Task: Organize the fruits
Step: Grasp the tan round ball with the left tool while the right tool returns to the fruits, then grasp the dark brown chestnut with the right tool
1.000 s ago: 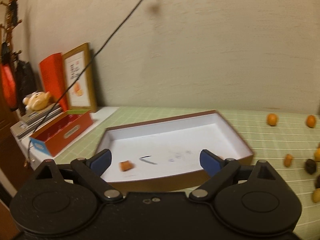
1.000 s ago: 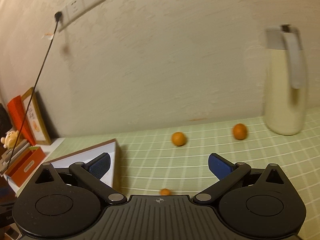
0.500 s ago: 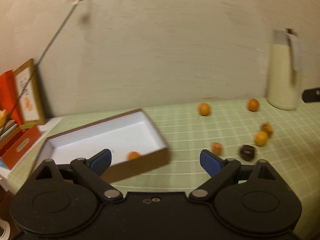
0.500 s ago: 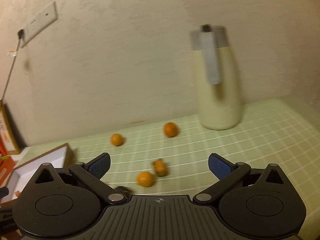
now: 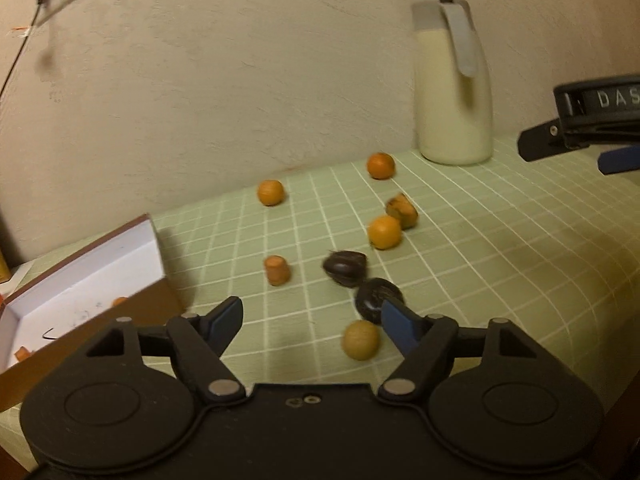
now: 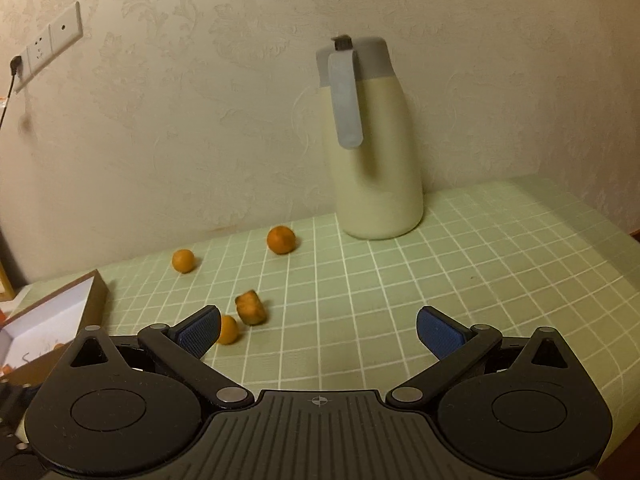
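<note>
Bench [image 5: 500, 240] has a green grid cloth, a cream wall behind, a thermos jug [image 6: 372, 152] at the back. Fruits [image 5: 384, 232] scattered mid-bench; two pieces lie in the white box [image 5: 80, 276] at left. Left gripper [image 5: 312, 322]: jaws just narrowing, nothing clamped. Right gripper [image 6: 318, 330]: spread, empty. Both views panned right since earlier; box was centred.

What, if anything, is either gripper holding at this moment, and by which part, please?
Nothing is held. The left gripper has just been closing, but its pads touch no fruit; the yellowish fruit lies loose on the cloth between them. The right gripper is open and empty.
</note>
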Available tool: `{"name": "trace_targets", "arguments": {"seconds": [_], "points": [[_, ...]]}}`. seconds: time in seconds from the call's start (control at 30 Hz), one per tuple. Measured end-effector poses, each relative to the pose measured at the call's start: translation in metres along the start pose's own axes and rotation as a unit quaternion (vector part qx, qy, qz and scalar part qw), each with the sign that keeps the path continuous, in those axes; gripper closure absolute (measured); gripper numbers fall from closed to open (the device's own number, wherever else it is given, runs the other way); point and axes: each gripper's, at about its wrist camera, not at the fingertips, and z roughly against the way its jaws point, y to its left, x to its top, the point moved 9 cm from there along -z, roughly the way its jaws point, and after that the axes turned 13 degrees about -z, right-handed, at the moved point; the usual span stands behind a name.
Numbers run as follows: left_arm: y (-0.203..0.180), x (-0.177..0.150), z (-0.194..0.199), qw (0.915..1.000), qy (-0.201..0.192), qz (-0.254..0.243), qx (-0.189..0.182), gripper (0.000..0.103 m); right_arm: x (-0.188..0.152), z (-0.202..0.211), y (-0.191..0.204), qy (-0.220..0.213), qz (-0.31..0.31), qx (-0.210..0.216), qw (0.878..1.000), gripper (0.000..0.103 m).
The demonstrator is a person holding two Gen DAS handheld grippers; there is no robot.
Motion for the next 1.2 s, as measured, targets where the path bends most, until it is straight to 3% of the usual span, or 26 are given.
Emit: {"name": "trace_targets", "arguments": {"seconds": [0.53,0.63,0.8,1.13,1.17,1.2], "points": [[-0.022,-0.019,-0.032,0.999,0.035,-0.005,-0.026,0.069,-0.013,-0.011,0.02,0.025,0.023,0.039,0.999,0.0],[-0.026,-0.019,-0.032,0.9987,0.031,-0.003,-0.039,0.087,-0.015,-0.012,0.022,0.028,0.024,0.041,0.998,0.0],[-0.025,-0.02,-0.03,0.999,0.031,-0.005,-0.033,0.088,-0.017,-0.017,0.025,0.035,0.026,0.043,0.998,0.0],[0.014,-0.033,-0.026,0.9985,0.045,0.027,0.017,0.088,-0.038,-0.038,0.048,0.074,0.043,0.061,0.994,0.001],[0.018,-0.034,-0.026,0.9982,0.047,0.03,0.021,0.088,-0.041,-0.041,0.051,0.079,0.046,0.063,0.994,0.004],[0.022,-0.036,-0.025,0.9979,0.049,0.033,0.025,0.088,-0.045,-0.045,0.054,0.086,0.048,0.066,0.993,0.015]]}}
